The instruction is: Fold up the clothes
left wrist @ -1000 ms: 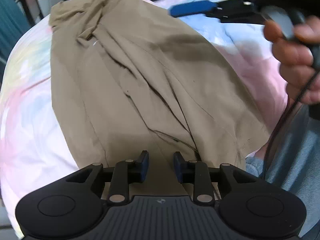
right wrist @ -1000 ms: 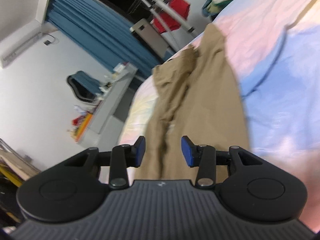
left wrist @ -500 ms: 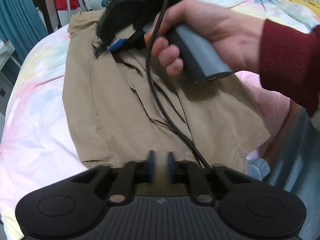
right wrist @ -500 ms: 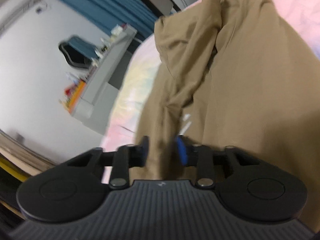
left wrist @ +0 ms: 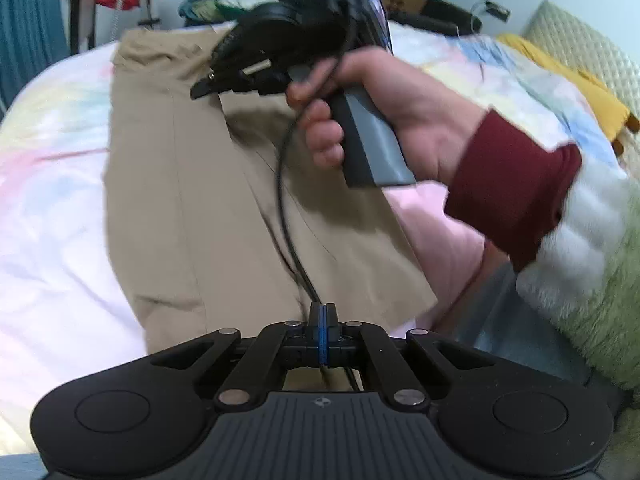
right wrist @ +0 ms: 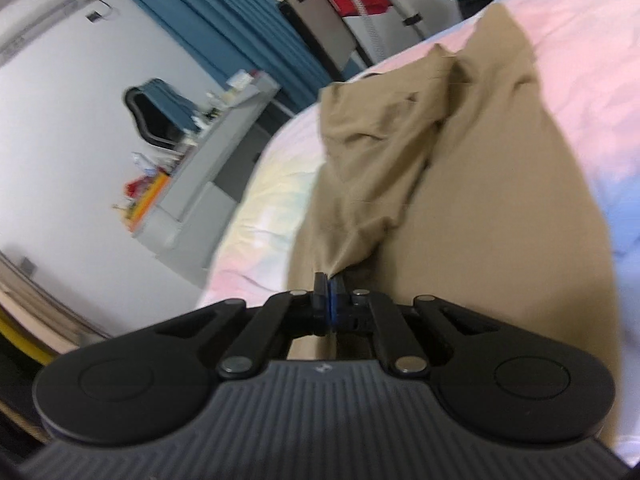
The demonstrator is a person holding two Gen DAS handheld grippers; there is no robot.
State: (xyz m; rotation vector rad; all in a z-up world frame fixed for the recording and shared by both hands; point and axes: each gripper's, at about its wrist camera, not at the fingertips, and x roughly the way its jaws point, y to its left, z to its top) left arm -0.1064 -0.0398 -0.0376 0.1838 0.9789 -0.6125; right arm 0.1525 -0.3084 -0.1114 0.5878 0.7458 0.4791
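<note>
The tan trousers (left wrist: 224, 208) lay lengthwise down the middle of the frame on the pastel bedsheet (left wrist: 52, 184). The left gripper (left wrist: 320, 320) was pinched together at their near edge; whether it held cloth, I cannot tell. The right gripper (right wrist: 330, 300), in a hand (left wrist: 384, 112) at upper centre, was clamped on a bunched ridge of cloth. Judged: a fold in progress; next, carrying that ridge across evenly.

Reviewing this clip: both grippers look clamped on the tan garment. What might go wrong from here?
Three risks:
1. The black cable trails across the tan garment toward the left gripper and may get folded in.
2. The right gripper pinches only a small bunched ridge, which may slip.
3. That bunching could fold in as creases.
</note>
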